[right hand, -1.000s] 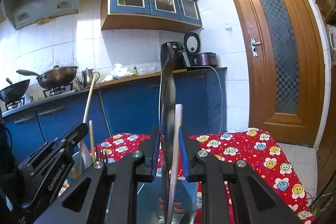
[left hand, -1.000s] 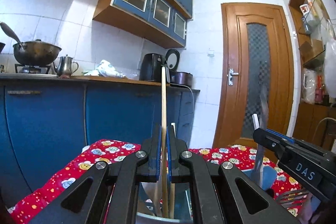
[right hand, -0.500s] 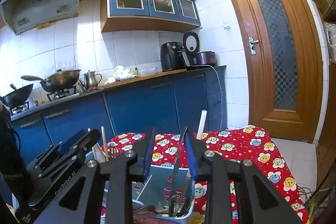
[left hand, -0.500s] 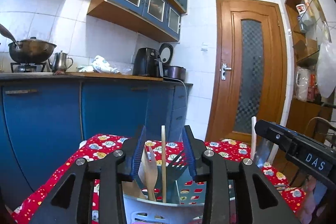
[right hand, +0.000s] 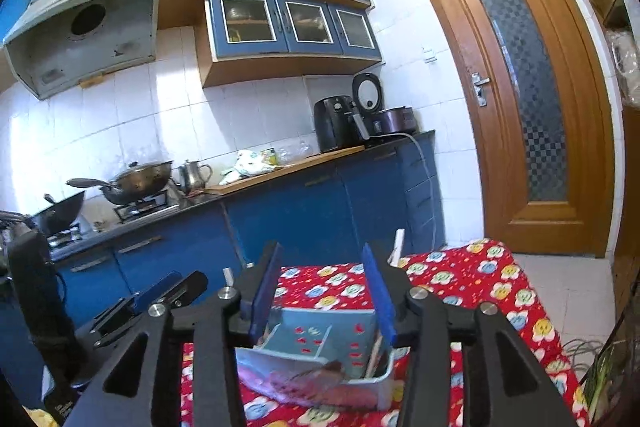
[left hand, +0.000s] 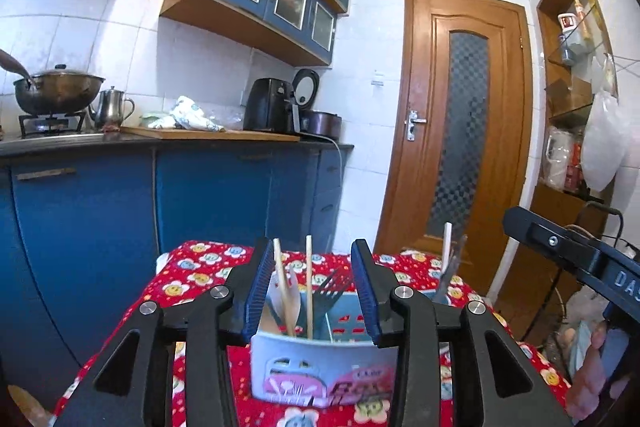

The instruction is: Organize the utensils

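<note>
A pale blue utensil caddy (left hand: 320, 367) stands on the red flowered tablecloth (left hand: 192, 275). In its left compartment stand wooden chopsticks (left hand: 309, 279), a wooden spatula (left hand: 290, 303) and a black fork (left hand: 332, 287). A white-handled knife (left hand: 447, 243) stands in its right side. My left gripper (left hand: 312, 267) hangs a little above and behind the caddy, its jaws opening and touching nothing. My right gripper (right hand: 320, 267) hovers over the caddy (right hand: 320, 343), its jaws also opening and empty. The knife's white handle (right hand: 399, 243) pokes up past its right finger.
A blue kitchen counter (left hand: 200, 147) with a wok, kettle, air fryer and rice cooker runs behind the table. A wooden door (left hand: 460, 131) is at the right. The other gripper's finger (left hand: 560, 247) and a person's hand (left hand: 592, 387) show at the right edge.
The left gripper let go of a chopstick and the right let go of the knife; both utensils now stand in the caddy. Both grippers opened and pulled back and upward.
</note>
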Motion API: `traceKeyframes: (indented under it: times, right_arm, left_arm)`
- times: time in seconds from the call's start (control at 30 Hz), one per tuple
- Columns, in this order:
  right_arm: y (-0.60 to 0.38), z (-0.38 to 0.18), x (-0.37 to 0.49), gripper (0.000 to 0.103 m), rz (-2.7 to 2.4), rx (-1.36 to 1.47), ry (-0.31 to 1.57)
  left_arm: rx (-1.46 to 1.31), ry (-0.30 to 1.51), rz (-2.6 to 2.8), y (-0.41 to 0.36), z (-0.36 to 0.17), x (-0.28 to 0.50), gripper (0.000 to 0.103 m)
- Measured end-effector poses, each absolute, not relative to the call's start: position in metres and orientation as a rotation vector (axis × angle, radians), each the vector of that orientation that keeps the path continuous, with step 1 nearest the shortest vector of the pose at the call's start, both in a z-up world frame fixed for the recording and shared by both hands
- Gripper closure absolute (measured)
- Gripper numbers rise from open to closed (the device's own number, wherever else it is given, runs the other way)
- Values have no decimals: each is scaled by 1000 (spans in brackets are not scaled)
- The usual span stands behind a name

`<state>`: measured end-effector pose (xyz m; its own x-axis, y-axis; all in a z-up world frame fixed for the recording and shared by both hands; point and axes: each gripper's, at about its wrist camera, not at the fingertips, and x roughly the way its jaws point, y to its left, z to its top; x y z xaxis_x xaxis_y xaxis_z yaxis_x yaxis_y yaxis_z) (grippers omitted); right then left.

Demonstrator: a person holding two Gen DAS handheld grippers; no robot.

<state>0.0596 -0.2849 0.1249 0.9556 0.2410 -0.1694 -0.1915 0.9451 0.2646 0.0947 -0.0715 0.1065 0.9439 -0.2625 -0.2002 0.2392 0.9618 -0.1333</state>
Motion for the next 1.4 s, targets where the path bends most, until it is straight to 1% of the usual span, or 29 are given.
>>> traceKeyframes:
  times: [0.1,0.17,0.23,0.3,0.37,0.4,0.47,0.57,0.7,0.77,0.9,1.17,1.4]
  right_arm:
    - [-280,126,43,51,218,246,216]
    - [-278,125,32,48,217,246,228]
    - [-277,123,24,45,222,254,243]
    - [-276,118,13,42,221,263,265]
    - [-275,113,3,38,213,263,276]
    - [-275,110,-1,36,206,262,281]
    - [-273,104,-7,32,198,254,293]
    - [-269,92,-16,27,180,239,322]
    - [-263,76,-25,18,161,219,349]
    - [-261,67,-27,17,157,219,365]
    - [-256,48,-33,12,134,204,391]
    - [-252,24,-39,11,96,160,391]
    - [-248,15,-41,9,78,131,379]
  left_arm:
    - [-98,246,-256,-65,110,82,60]
    - [-96,272,-251,-59,111,75,54]
    - [-105,292,-253,-52,110,68,53]
    - [-112,316,-254,-46,109,60,49]
    - [-107,333,-256,-41,107,53,42]
    - [-99,342,-253,-39,105,49,40]
    - [-84,362,-248,-35,100,42,34]
    - [-75,394,-238,-30,90,35,29]
    - [-73,426,-219,-27,75,28,28]
    - [-69,443,-218,-28,68,26,28]
    - [-66,487,-221,-27,49,27,28]
    - [-34,521,-166,-29,23,27,28]
    - [-21,488,-147,-30,21,23,28]
